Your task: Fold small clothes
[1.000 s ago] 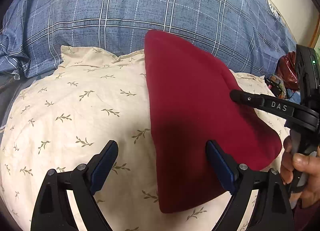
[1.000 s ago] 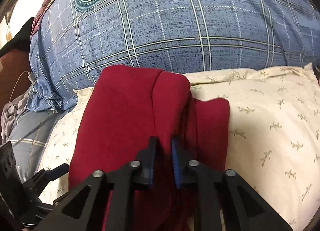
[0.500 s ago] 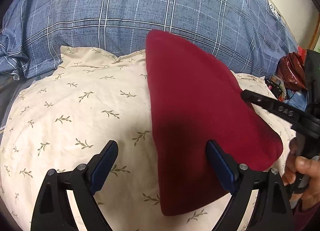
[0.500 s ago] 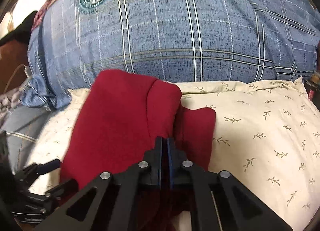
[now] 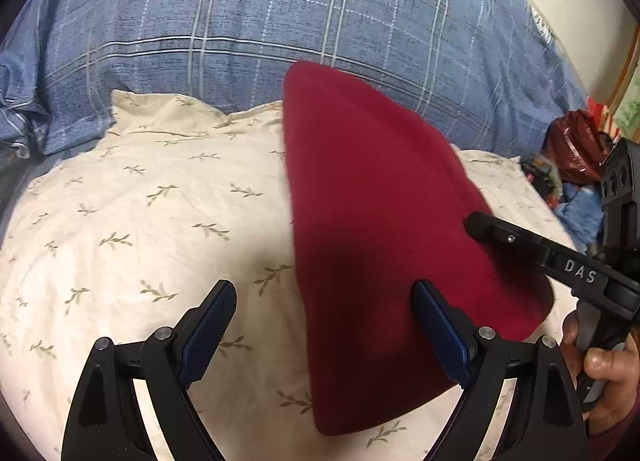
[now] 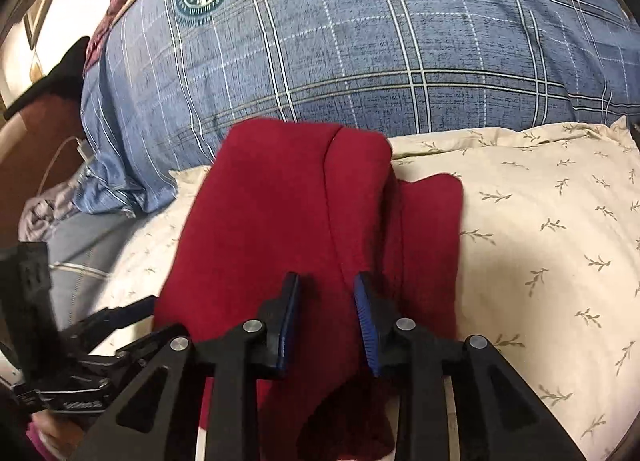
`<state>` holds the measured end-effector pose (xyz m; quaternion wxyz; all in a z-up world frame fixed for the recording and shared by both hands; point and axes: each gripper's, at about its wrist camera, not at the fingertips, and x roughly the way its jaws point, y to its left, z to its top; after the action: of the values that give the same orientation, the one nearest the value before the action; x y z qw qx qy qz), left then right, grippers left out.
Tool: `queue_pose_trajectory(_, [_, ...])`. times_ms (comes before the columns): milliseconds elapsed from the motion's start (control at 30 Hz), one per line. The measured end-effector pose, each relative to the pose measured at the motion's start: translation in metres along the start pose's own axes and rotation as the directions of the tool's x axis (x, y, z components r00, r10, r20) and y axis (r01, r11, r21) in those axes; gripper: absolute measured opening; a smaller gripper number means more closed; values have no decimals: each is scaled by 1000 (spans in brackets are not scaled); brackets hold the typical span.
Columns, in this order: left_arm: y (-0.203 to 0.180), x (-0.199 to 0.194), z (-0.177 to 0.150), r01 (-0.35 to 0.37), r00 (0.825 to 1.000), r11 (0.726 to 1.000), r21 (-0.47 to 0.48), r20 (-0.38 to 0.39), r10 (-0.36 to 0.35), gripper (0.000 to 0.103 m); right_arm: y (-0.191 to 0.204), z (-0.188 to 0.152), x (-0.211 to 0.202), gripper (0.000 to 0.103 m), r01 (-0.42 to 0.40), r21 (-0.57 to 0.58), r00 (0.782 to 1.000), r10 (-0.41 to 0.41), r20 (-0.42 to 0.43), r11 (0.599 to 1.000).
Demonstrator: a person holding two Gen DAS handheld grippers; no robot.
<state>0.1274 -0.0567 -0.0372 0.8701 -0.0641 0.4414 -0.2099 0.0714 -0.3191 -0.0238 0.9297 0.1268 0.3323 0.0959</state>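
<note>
A folded dark red garment [image 5: 372, 197] lies on a cream leaf-print pillow [image 5: 160, 213]. My left gripper [image 5: 324, 321] is wide open, hovering over the garment's near left edge, holding nothing. My right gripper [image 6: 326, 317] is partly open, its blue pads [image 6: 366, 317] apart over a fold of the red garment [image 6: 280, 221]; the cloth lies between and below them, not pinched. The right gripper's black finger also shows in the left wrist view [image 5: 520, 241], at the garment's right edge.
A blue plaid duvet [image 5: 300, 13] rises behind the pillow. Red and blue clutter [image 5: 572, 157] sits at the far right. A white charging cable [image 6: 68, 157] and grey sheet lie to the left in the right wrist view. The cream pillow [image 6: 540, 241] extends right.
My right gripper was shut on the garment's fold half a second ago and has now opened, letting the cloth go. The left gripper has stayed open and almost still.
</note>
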Motion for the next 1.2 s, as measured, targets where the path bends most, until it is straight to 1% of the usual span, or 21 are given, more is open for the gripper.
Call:
queue_pose_trajectory(67, [3,2,4,44,999,999,-13,-3,-44,91,-10,1,-7,63,16,21,1000,-16,26,1000])
queue_pose_trajectory(167, [8,7,11,89,996,995,-34,-3,-89,91,-32,2,-11,64,0,82,999,-3,36,997])
queue_pose_trajectory(300, [13,20,16,149,988,987,-60,-35,-151,91,-58,3,7,64,-77,195,997,79,-3,978])
queue_pose_trajectory(333, [13,24,17,156,986,986,-61,-49,-159,91,-62,3,12,64,-91,213,995,95,-10,973])
queue_pose_trajectory(367, [13,27,18,160,985,985,-62,-55,-163,91,-66,4,18,64,-124,227,991,130,-10,966])
queue_pose_trajectory(400, [14,30,19,170,983,983,-66,-65,-174,91,-68,5,22,66,-151,227,988,157,-8,962])
queue_pose_trajectory(467, [17,37,22,192,977,978,-83,-82,-199,91,-69,7,32,66,-182,220,981,191,-20,958])
queue_pose_trajectory(533, [23,45,25,212,970,970,-119,-96,-224,95,-66,9,38,69,-213,210,975,222,-21,954])
queue_pose_trajectory(600, [25,49,29,221,968,967,-127,-90,-233,96,-63,14,41,73,-243,189,968,250,-14,952])
queue_pose_trajectory(667, [24,55,32,215,970,970,-109,-89,-225,97,-62,15,41,75,-281,189,958,287,-2,941])
queue_pose_trajectory(767, [25,60,35,224,969,968,-116,-79,-234,98,-67,15,43,77,-342,211,939,343,33,916])
queue_pose_trajectory(867, [21,61,32,223,971,970,-99,-65,-230,97,-58,16,60,76,-291,187,953,301,-28,939])
queue_pose_trajectory(900, [20,61,31,229,970,969,-90,-62,-235,85,-49,18,61,74,-262,135,963,268,-31,956])
queue_pose_trajectory(933, [17,60,31,236,968,969,-78,-70,-242,77,-41,18,61,70,-231,98,971,236,-44,968])
queue_pose_trajectory(967, [16,58,29,228,970,971,-71,-65,-233,75,-35,19,60,63,-201,72,978,205,-50,977])
queue_pose_trajectory(1000, [14,54,29,222,973,973,-63,-56,-226,69,-30,20,54,52,-185,60,981,188,-43,981])
queue_pose_trajectory(1033, [14,49,28,219,974,974,-61,-49,-222,61,-29,20,50,46,-183,60,982,186,-37,981])
queue_pose_trajectory(1067, [13,43,27,217,975,974,-60,-40,-220,58,-26,20,42,41,-188,64,982,190,-26,980])
queue_pose_trajectory(1133, [9,19,25,232,972,971,-57,-24,-233,54,-17,19,26,39,-226,66,974,228,-18,972])
queue_pose_trajectory(1167, [7,5,22,240,971,969,-52,-5,-240,54,-9,17,19,39,-237,51,971,239,-19,970])
queue_pose_trajectory(1200, [5,-16,16,229,973,973,-42,19,-228,54,3,12,10,39,-242,17,970,242,-23,970])
